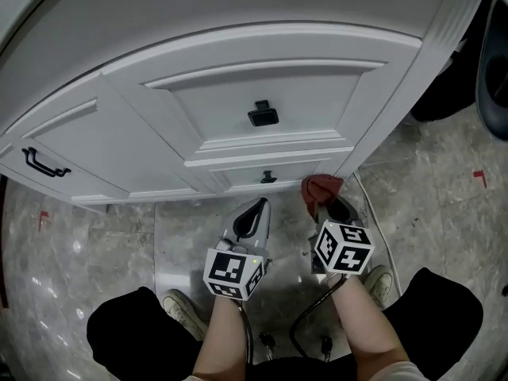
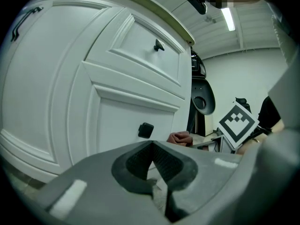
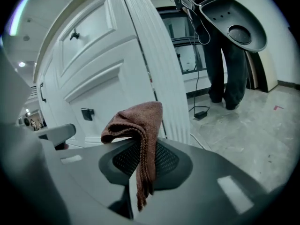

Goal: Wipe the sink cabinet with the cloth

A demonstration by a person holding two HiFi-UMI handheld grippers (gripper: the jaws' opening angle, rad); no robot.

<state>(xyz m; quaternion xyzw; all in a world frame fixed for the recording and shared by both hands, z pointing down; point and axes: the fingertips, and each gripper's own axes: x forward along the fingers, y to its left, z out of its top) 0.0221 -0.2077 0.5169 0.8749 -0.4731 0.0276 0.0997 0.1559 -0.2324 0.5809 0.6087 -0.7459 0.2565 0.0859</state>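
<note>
Facing white sink cabinet (image 1: 262, 94), near its low right corner. With right gripper (image 1: 321, 210) clamped on brown cloth (image 1: 320, 186), left gripper (image 1: 255, 213) shut and empty: press cloth flat, sweep leftward.

No legible text, brand or number anywhere; only black-white square marker patterns on left cube (image 1: 232, 274) and right cube (image 1: 343, 248).
</note>
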